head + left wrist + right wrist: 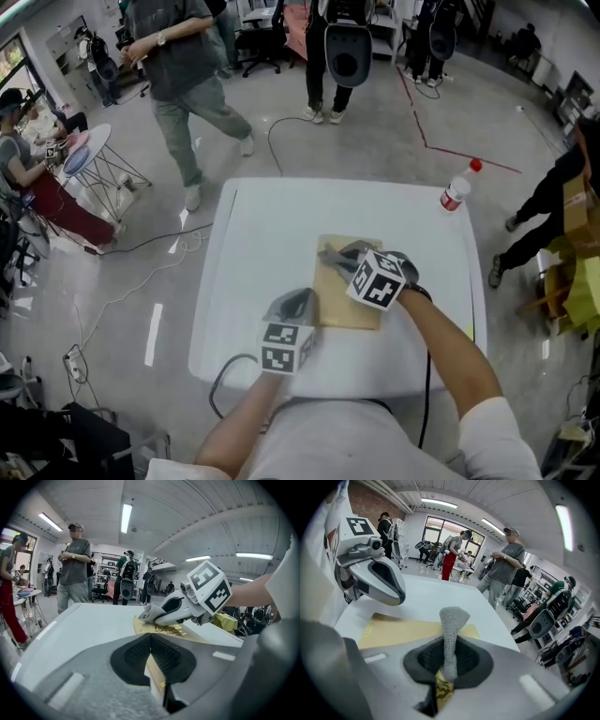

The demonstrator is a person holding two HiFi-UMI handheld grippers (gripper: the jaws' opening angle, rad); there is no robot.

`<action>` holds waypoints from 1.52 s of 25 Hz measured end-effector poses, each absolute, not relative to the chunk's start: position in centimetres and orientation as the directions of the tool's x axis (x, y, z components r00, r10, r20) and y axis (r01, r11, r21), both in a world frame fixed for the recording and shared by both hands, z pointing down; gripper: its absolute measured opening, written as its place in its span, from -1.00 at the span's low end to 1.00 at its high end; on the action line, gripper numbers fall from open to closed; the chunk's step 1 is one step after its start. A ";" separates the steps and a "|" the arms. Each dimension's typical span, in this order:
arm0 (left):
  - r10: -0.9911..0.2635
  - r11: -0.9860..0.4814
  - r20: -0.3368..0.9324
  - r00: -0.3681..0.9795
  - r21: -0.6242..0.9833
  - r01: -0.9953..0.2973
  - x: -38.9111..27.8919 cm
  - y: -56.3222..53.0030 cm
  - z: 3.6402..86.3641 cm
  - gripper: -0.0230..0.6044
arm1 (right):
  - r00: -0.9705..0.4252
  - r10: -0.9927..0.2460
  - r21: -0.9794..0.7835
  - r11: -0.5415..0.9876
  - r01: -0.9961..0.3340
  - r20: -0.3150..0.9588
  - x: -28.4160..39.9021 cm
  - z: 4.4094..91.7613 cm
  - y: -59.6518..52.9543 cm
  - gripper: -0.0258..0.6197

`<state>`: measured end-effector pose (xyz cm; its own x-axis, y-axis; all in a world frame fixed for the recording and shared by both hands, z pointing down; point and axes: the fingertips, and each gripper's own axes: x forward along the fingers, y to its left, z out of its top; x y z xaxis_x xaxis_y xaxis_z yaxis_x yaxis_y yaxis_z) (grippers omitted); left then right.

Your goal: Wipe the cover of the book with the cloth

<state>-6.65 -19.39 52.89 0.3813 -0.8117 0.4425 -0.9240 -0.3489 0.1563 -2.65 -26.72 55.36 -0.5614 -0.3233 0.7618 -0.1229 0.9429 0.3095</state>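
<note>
A tan book with gold print lies flat in the middle of the white table. My right gripper is shut on a grey knit cloth and holds it over the book's far part. In the right gripper view the cloth sticks up from between the jaws above the book. My left gripper sits at the book's left edge with its jaws shut and nothing seen between them. In the left gripper view the book's edge shows below its jaws, and the cloth hangs from the right gripper.
A water bottle with a red cap stands at the table's far right corner. A person walks on the floor beyond the table; others stand farther back and at the right. Cables trail on the floor at left.
</note>
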 end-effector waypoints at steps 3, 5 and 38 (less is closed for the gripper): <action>-0.808 -0.352 0.444 0.387 0.162 -0.922 -6.7 -19.3 53.0 -0.91 | -0.567 -0.310 0.303 0.947 -0.110 0.763 -2.6 55.1 -25.1 -0.83; -0.813 -0.351 0.436 0.386 0.161 -0.922 -6.7 -19.3 52.9 -0.91 | -0.569 -0.296 0.295 0.951 -0.098 0.767 -2.6 55.1 -23.8 -0.83; -0.806 -0.331 0.436 0.400 0.227 -0.916 -9.6 -19.5 53.9 -0.91 | -0.617 -0.215 0.301 0.953 0.038 0.757 -5.7 49.7 -22.2 -0.83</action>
